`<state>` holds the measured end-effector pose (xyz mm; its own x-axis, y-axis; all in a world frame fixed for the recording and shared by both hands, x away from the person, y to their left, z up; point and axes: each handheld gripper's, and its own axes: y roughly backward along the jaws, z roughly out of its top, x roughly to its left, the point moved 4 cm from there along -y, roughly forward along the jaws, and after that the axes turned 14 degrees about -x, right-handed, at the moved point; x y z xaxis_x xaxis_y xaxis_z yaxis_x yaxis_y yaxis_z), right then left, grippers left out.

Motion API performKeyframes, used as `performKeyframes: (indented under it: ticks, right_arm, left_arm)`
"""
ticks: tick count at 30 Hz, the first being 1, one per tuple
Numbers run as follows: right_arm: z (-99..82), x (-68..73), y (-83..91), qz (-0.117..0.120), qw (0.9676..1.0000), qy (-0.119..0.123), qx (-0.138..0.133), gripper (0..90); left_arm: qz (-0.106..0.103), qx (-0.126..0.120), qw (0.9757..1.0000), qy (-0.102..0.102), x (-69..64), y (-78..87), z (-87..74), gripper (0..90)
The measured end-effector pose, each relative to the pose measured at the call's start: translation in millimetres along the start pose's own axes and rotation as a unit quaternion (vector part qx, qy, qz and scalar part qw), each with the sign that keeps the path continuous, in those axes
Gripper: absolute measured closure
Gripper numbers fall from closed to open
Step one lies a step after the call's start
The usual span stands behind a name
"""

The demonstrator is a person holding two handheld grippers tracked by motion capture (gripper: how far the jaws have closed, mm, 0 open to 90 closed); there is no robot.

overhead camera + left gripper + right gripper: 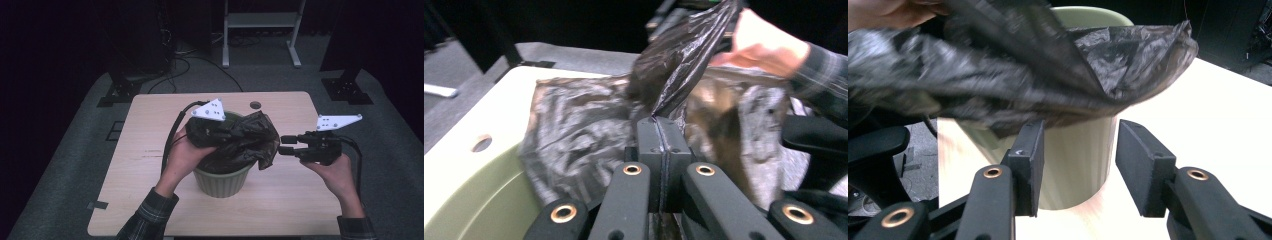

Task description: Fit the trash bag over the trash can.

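While the black plastic bag [235, 140] sits bunched over the mouth of the pale green bin [222, 181] in the middle of the counter [150, 130], the left gripper [663, 131] has its jaws pressed flat together on a fold of the film — the pinched pleat rises straight out from between the pads in the left gripper view. That grip makes sense as an anchor: with one edge of the bag fixed on the person's left side of the bin, the loose remainder can be drawn across and over the rim. The bag is not yet seated; most of it is heaped on top of the opening, and a flap hangs past the bin's right side, so the green wall [1075, 160] below it is bare.

The right gripper [285, 145] is held level just beside that hanging flap, jaws parted to a middling gap with nothing between them. In the right gripper view the pads frame the bin's wall, and the bag's drooping edge [1148, 65] lies above and ahead of them — near, but apart. It looks poised to take that free edge, probably so the two grippers can spread the bag's mouth open, though the motion blur on the film makes it hard to tell which fold is the actual hem.

The bin stands upright, clear of the small round hole [255, 105] in the counter behind it.
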<state>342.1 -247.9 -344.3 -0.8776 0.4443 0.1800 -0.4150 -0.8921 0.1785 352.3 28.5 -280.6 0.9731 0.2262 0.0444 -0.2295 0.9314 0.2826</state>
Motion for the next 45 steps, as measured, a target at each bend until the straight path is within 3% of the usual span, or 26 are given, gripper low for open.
performKeyframes:
  ticks: [3, 10, 21, 22, 23, 24, 25, 27, 29, 38, 45]
  right_arm:
    - [-6.1, 9.4, 3.7, 0.011, 0.9999, -0.004, 0.0, 51.3]
    - [-8.0, 35.9, 0.7, 0.045, 0.9989, -0.003, -0.015, 50.2]
    - [5.5, 63.9, -18.0, 0.103, 0.994, 0.004, -0.035, 49.8]
    - [6.7, 65.1, -19.4, 0.105, 0.9938, 0.003, -0.036, 51.9]
    - [9.0, 66.2, -21.2, 0.113, 0.9927, 0.002, -0.042, 64.6]
    - [9.0, 66.2, -21.2, 0.113, 0.9927, 0.002, -0.042, 64.6]
    - [9.9, 66.2, -21.6, 0.114, 0.9925, 0.006, -0.044, 71.3]
    - [10.9, 65.2, -21.5, 0.108, 0.9929, 0.016, -0.046, 83.5]
    - [11.2, 63.9, -20.4, 0.1, 0.9935, 0.027, -0.047, 89.6]
    - [6.8, 51.8, -6.6, 0.06, 0.9969, 0.035, -0.038, 89.8]
    - [0.7, 34.1, 10.5, 0.021, 0.9988, 0.033, -0.031, 89.9]
  left_arm:
    - [0.02, -0.007, 0.9997, 0.008, 7.5, 7.1, -4.3, 90.0]
    - [0.039, -0.006, 0.999, 0.019, 14.3, 13.1, -10.9, 90.0]
    - [0.045, -0.008, 0.9986, 0.025, 17.4, 13.4, -15.3, 90.0]
    - [0.044, -0.008, 0.9987, 0.025, 17.3, 13.6, -15.2, 90.0]
    - [0.043, -0.01, 0.9987, 0.026, 16.8, 14.0, -15.0, 90.0]
    - [0.043, -0.01, 0.9987, 0.026, 16.4, 14.8, -14.8, 90.0]
    - [0.043, -0.011, 0.9987, 0.026, 15.9, 15.8, -14.8, 90.0]
    - [0.043, -0.015, 0.9986, 0.026, 15.1, 19.4, -14.8, 90.0]
    - [0.043, -0.019, 0.9985, 0.027, 14.9, 24.6, -15.4, 90.0]
    - [0.066, -0.033, 0.9965, 0.04, 20.1, 70.8, -27.7, 90.0]
    - [0.094, -0.053, 0.9926, 0.056, 23.4, 115.7, -43.3, 90.0]
